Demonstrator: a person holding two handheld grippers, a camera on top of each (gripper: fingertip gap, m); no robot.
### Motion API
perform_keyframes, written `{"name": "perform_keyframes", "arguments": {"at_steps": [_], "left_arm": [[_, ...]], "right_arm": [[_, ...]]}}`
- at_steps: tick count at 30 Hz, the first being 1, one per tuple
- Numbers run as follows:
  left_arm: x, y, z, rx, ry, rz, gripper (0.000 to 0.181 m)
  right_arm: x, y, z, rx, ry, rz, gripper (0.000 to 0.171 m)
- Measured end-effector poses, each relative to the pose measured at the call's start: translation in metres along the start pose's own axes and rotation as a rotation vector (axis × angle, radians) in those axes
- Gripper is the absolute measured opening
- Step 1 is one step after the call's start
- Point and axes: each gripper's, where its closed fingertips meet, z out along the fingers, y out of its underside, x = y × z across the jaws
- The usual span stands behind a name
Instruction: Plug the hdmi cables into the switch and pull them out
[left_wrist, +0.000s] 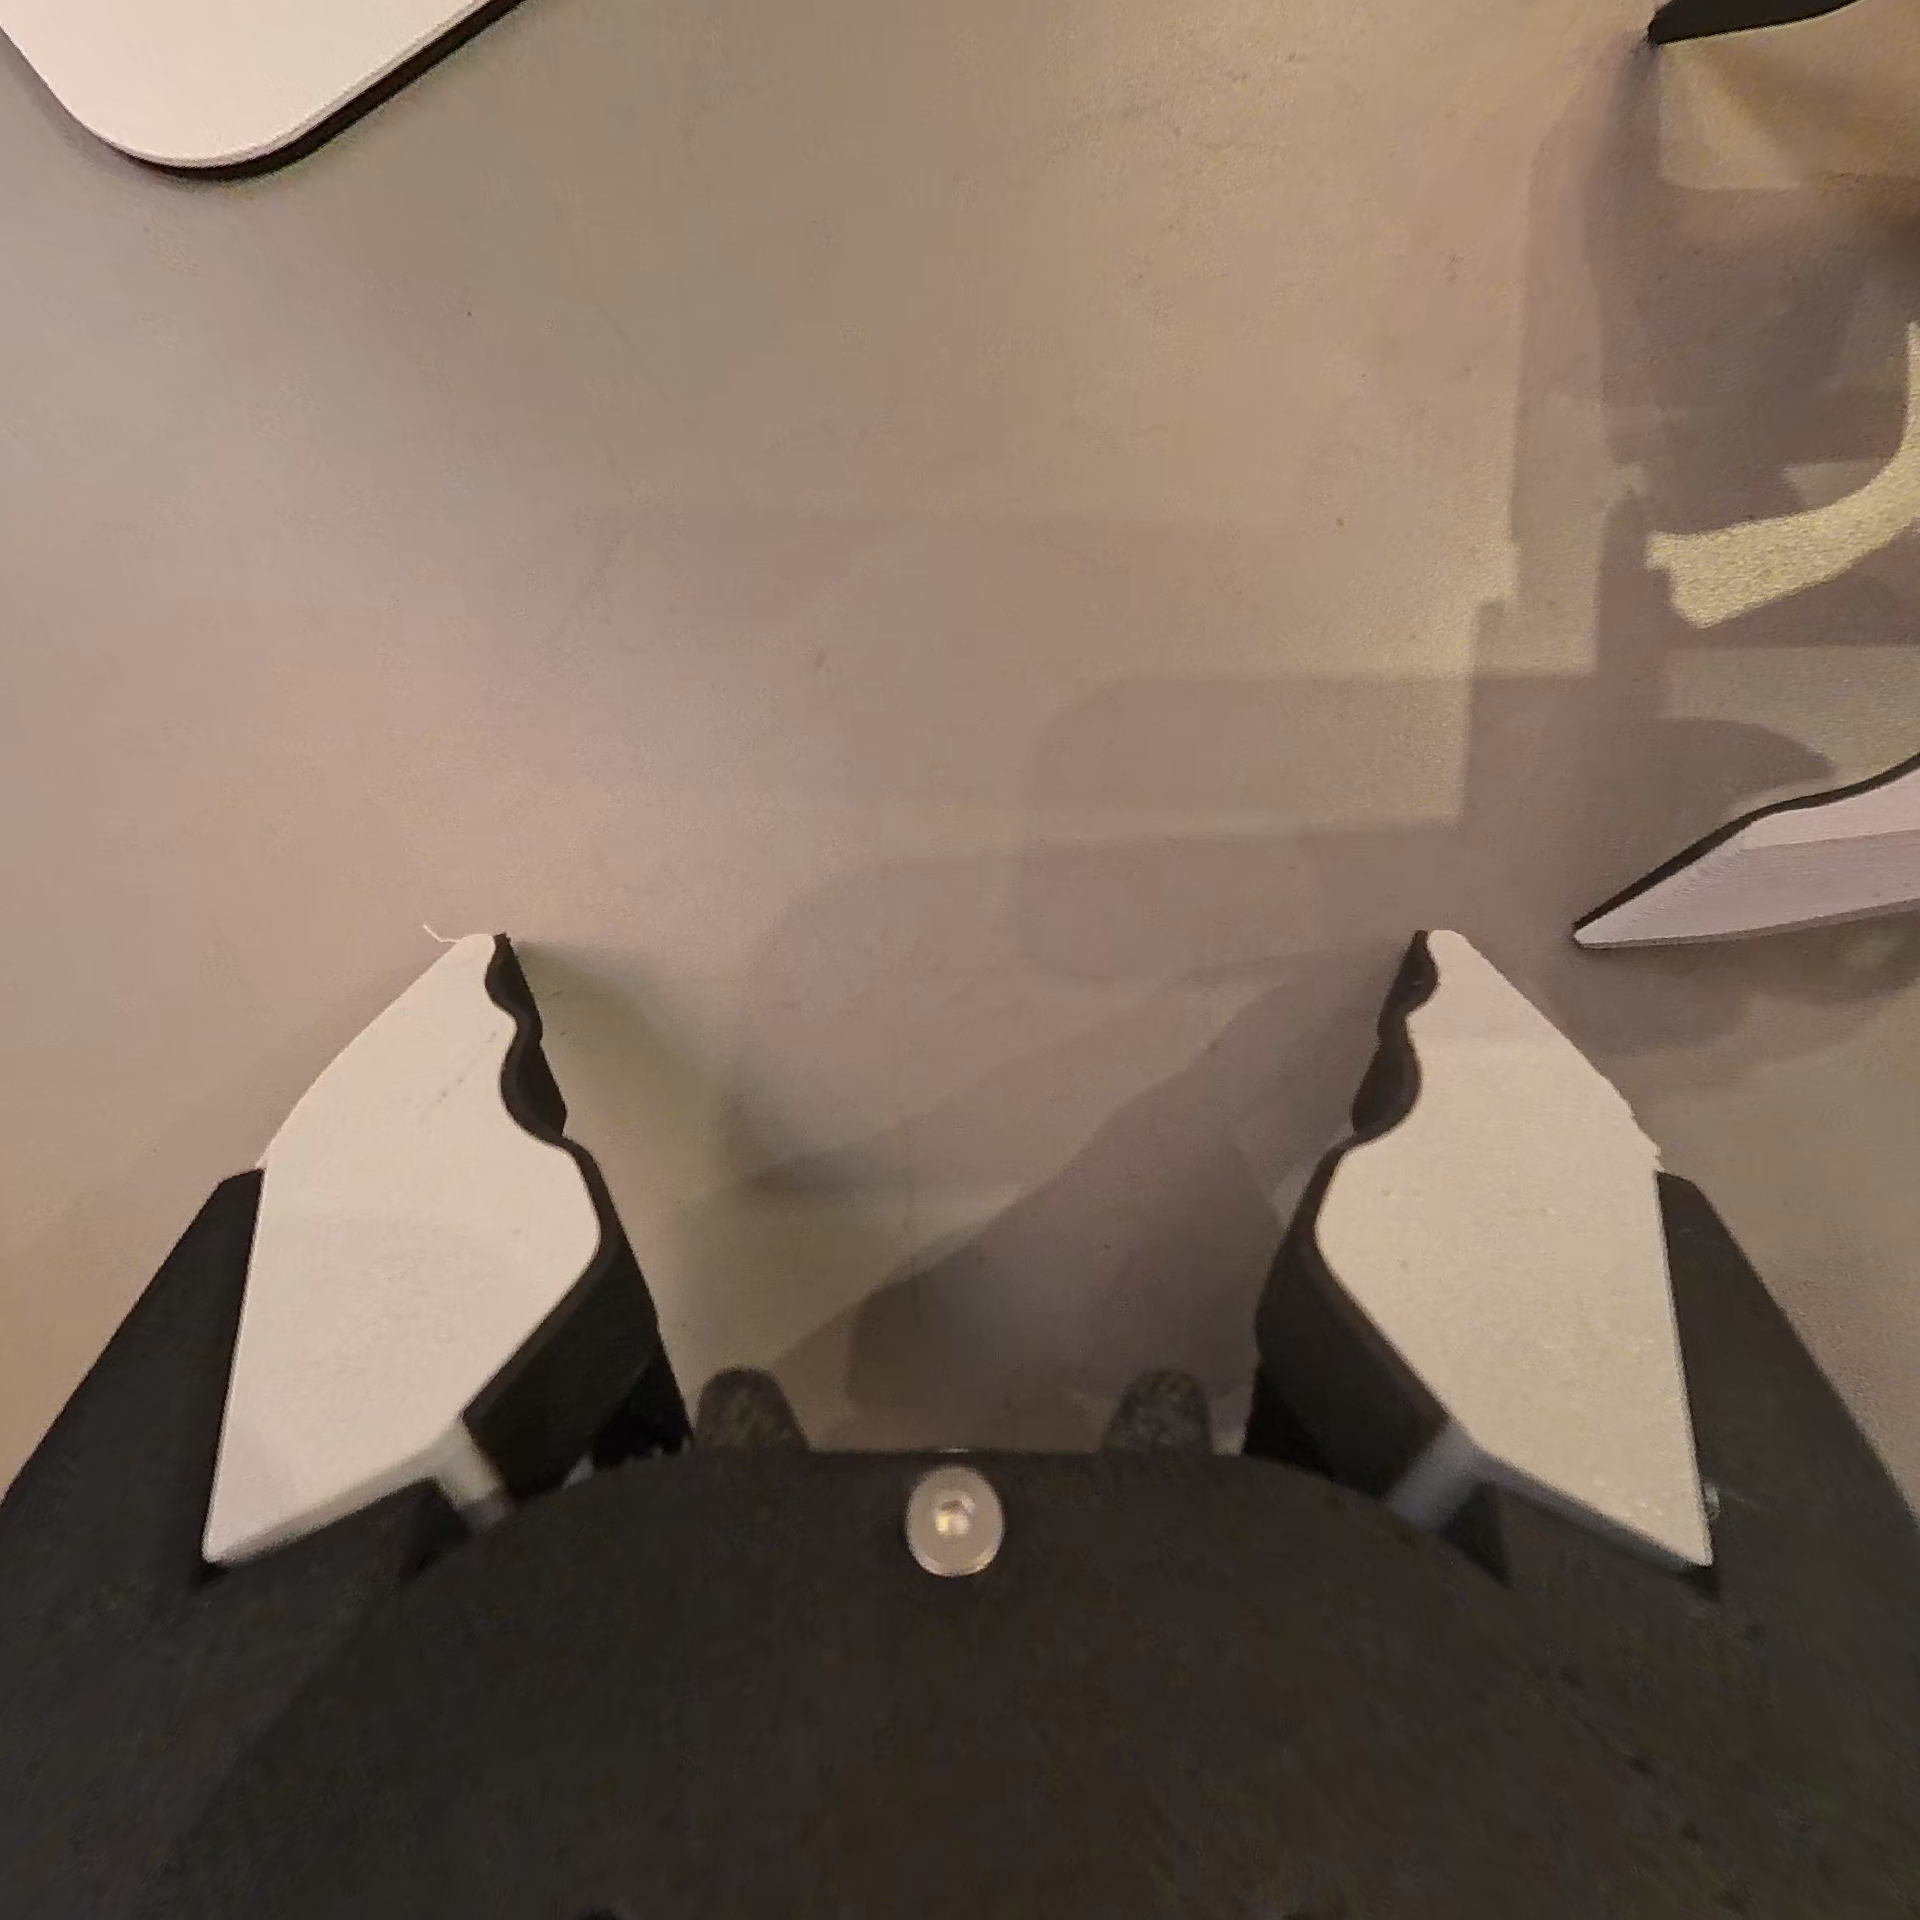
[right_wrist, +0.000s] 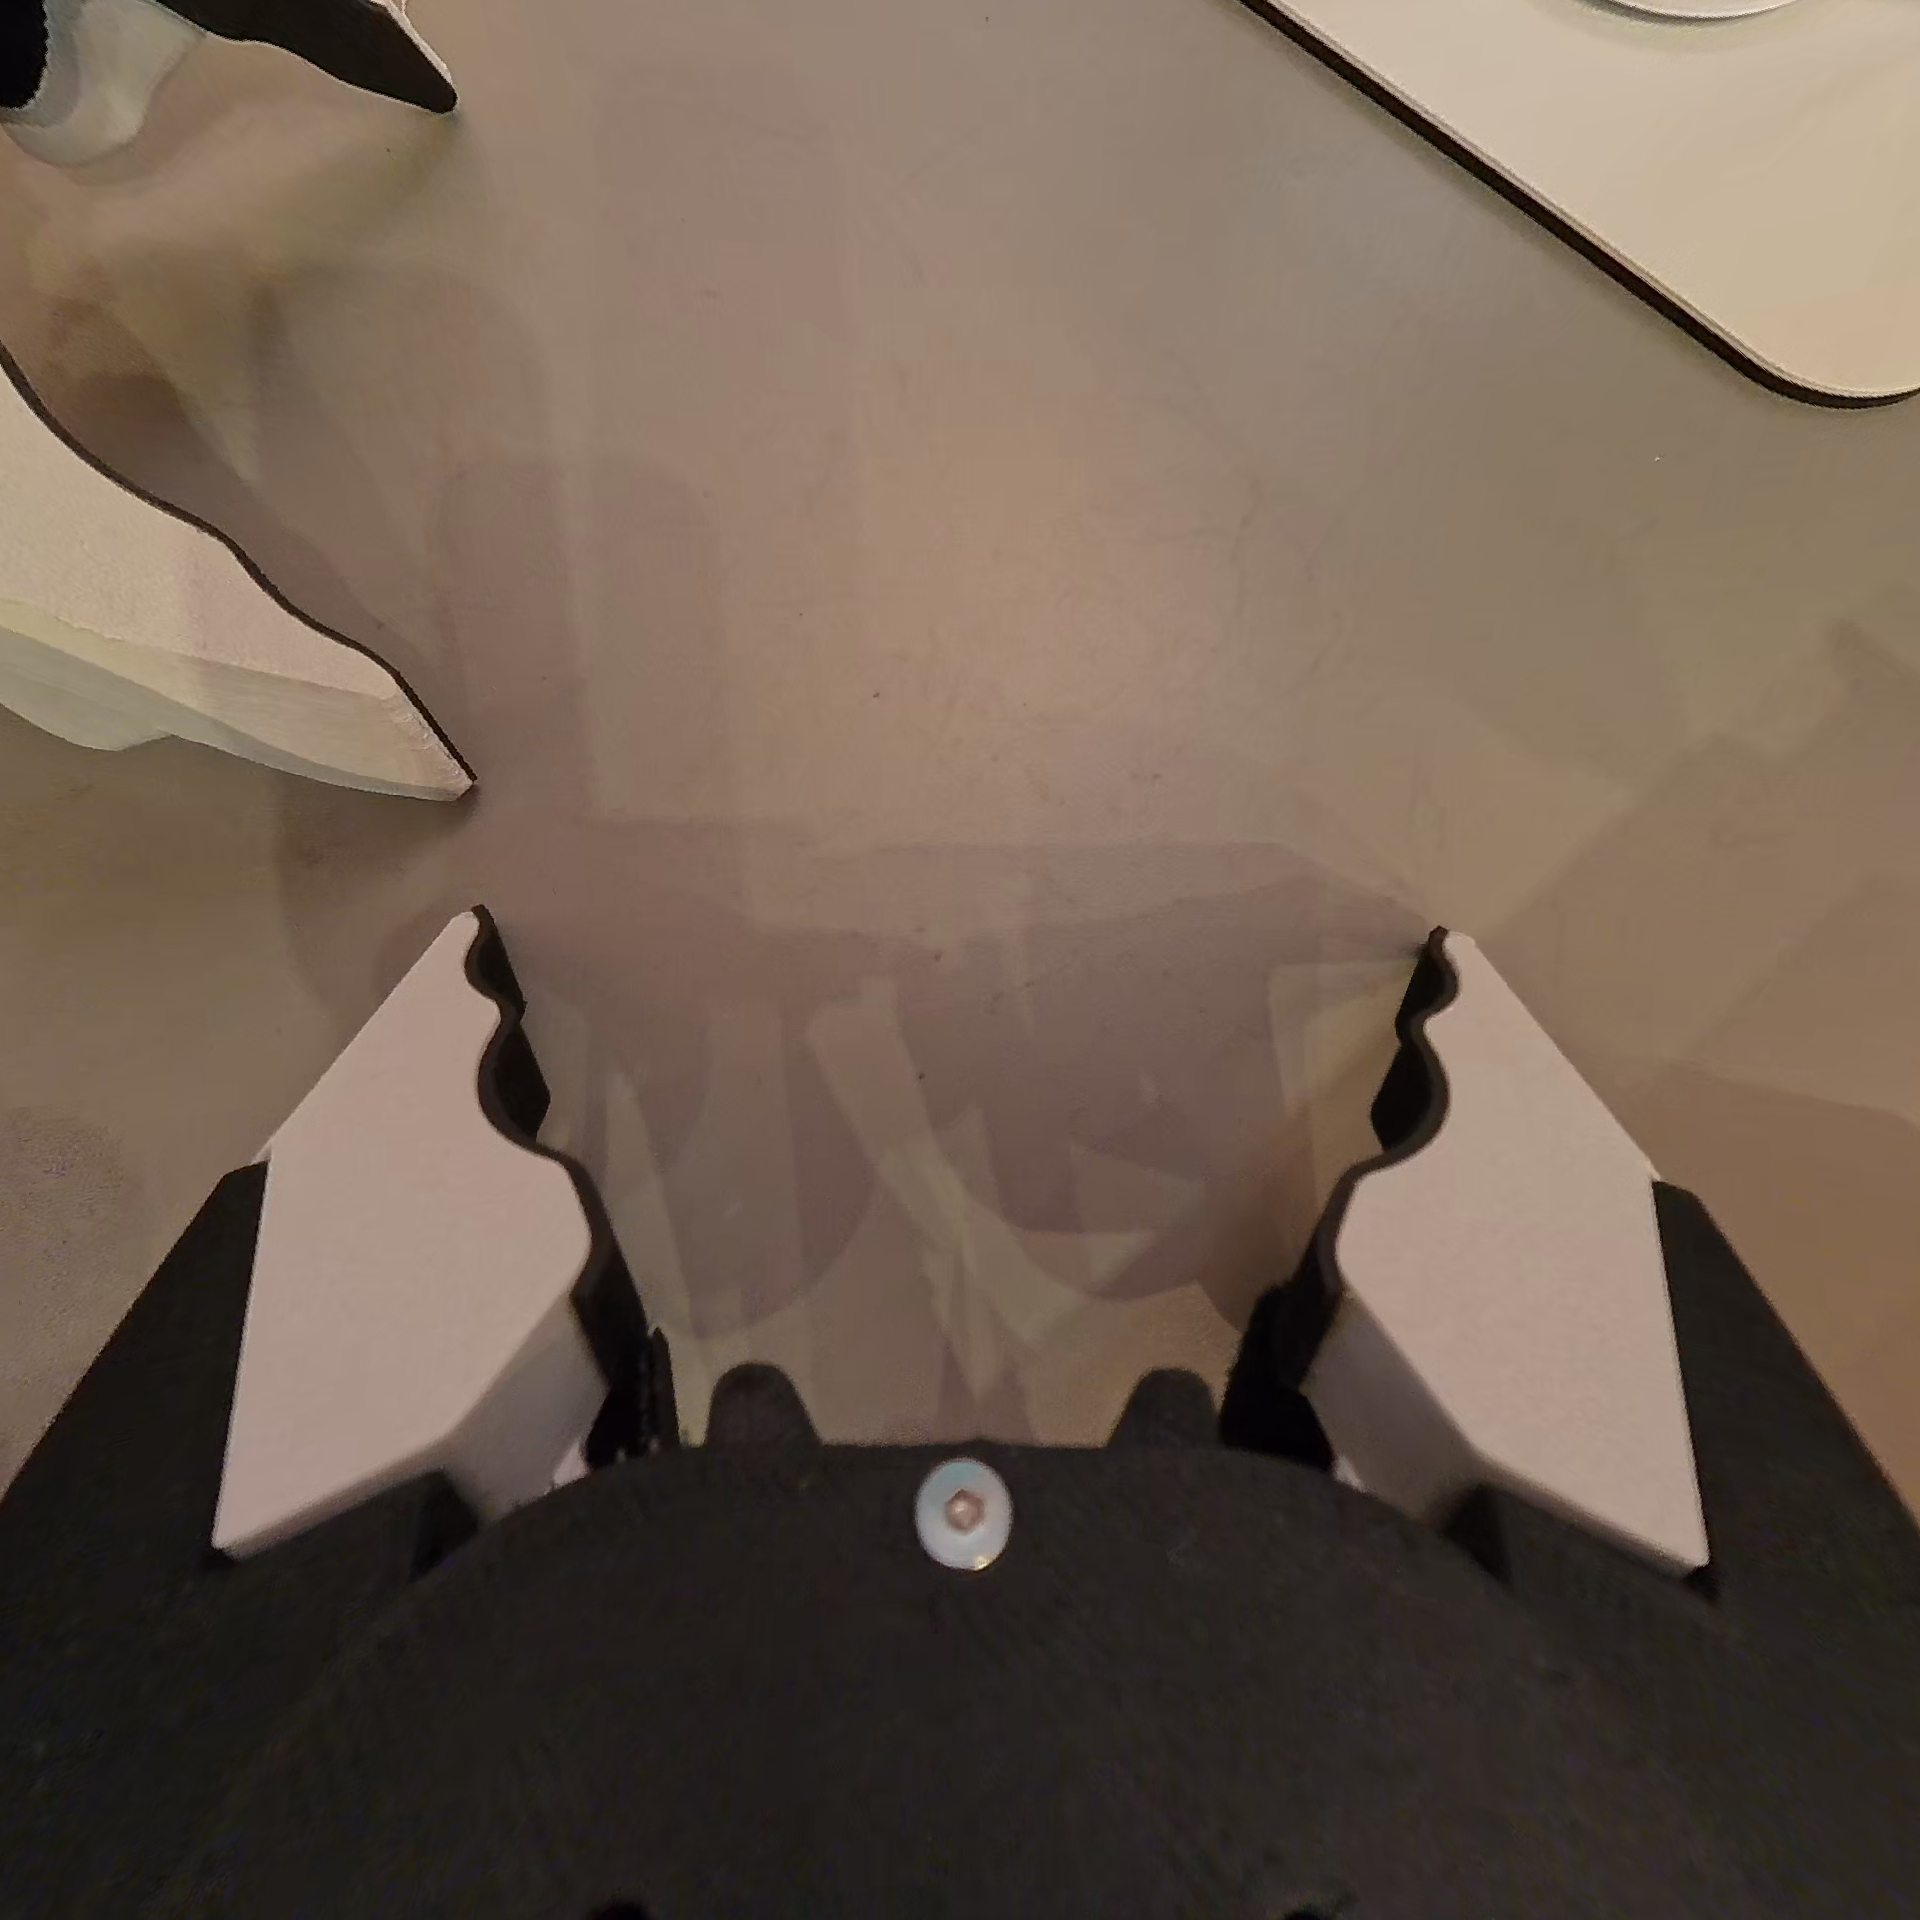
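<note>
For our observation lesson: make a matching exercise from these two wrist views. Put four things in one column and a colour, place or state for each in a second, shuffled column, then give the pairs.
Things:
1. left hand-held gripper
2. white slab
3. table
4. screw

Descriptions:
A. grey-beige
B. silvery, set in a black body
C. open, holding nothing
D. dark-edged, in an upper corner of the view

Pairs: 1-C, 2-D, 3-A, 4-B

The flat pad (left_wrist: 208, 73) lies on the table (left_wrist: 935, 520), ahead-left of the left tool (left_wrist: 961, 951).
</note>
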Motion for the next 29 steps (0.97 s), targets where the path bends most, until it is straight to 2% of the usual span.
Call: {"name": "perform_keyframes", "arguments": {"at_steps": [29], "left_arm": [[0.0001,0.0001,-0.0002,0.002,0.0,0.001,0.146]], "right_arm": [[-0.0008,-0.0007,0.0,0.001,0.01,0.014,0.16]]}}
